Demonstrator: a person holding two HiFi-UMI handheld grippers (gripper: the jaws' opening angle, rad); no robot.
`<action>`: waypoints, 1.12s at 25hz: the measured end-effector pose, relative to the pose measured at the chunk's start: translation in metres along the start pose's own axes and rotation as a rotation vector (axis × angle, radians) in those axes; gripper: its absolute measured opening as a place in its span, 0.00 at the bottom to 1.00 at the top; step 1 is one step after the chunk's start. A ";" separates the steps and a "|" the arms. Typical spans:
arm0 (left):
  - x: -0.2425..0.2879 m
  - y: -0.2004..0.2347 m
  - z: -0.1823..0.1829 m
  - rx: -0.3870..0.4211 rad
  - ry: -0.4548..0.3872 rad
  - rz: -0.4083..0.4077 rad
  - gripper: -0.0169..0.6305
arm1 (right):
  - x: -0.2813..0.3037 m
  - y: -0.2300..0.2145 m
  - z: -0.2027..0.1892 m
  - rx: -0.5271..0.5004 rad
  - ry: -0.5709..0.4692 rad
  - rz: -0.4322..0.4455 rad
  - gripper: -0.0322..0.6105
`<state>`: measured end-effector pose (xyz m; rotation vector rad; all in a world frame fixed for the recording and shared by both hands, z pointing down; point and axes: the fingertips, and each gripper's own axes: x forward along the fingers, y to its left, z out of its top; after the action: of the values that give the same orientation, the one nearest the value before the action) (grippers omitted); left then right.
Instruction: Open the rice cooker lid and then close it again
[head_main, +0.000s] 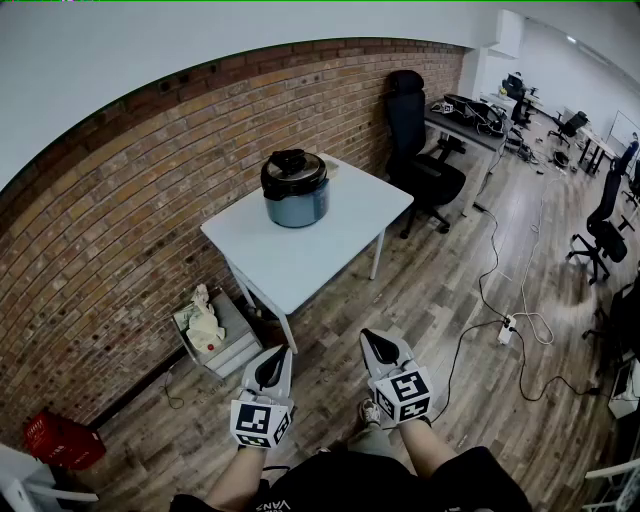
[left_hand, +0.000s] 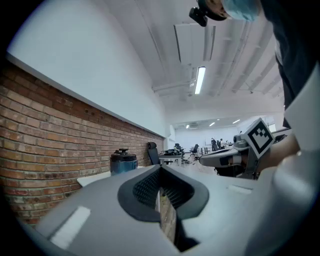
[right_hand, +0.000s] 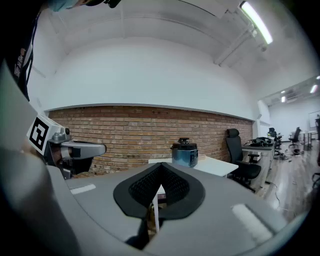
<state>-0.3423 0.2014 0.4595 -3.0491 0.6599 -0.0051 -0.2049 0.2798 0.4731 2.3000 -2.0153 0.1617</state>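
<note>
A blue rice cooker (head_main: 296, 188) with a black lid, shut, stands on a small white table (head_main: 330, 240) against the brick wall. It also shows far off in both gripper views: the cooker (left_hand: 123, 162) left of centre, the cooker (right_hand: 184, 152) just above the jaws. My left gripper (head_main: 273, 360) and right gripper (head_main: 377, 342) hang low near my body, well short of the table, both shut with nothing between the jaws. Each gripper view catches the other gripper: the right gripper (left_hand: 205, 160) and the left gripper (right_hand: 101, 148).
A grey box (head_main: 222, 335) with a crumpled bag sits on the floor by the table's left leg. A black office chair (head_main: 420, 150) and a desk (head_main: 470, 125) stand beyond the table. Cables and a power strip (head_main: 507, 330) lie on the wood floor at right. A red crate (head_main: 62, 440) sits lower left.
</note>
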 end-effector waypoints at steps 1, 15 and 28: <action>0.002 0.003 -0.001 -0.016 0.000 0.003 0.03 | 0.002 -0.001 -0.001 0.007 0.002 -0.001 0.05; 0.063 0.024 -0.018 -0.022 0.048 0.061 0.03 | 0.056 -0.038 0.001 0.051 -0.012 0.089 0.08; 0.181 0.020 -0.015 -0.052 0.014 0.150 0.29 | 0.133 -0.130 0.021 0.027 -0.035 0.270 0.31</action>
<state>-0.1855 0.1081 0.4734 -3.0426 0.9018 -0.0068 -0.0585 0.1633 0.4714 2.0481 -2.3481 0.1661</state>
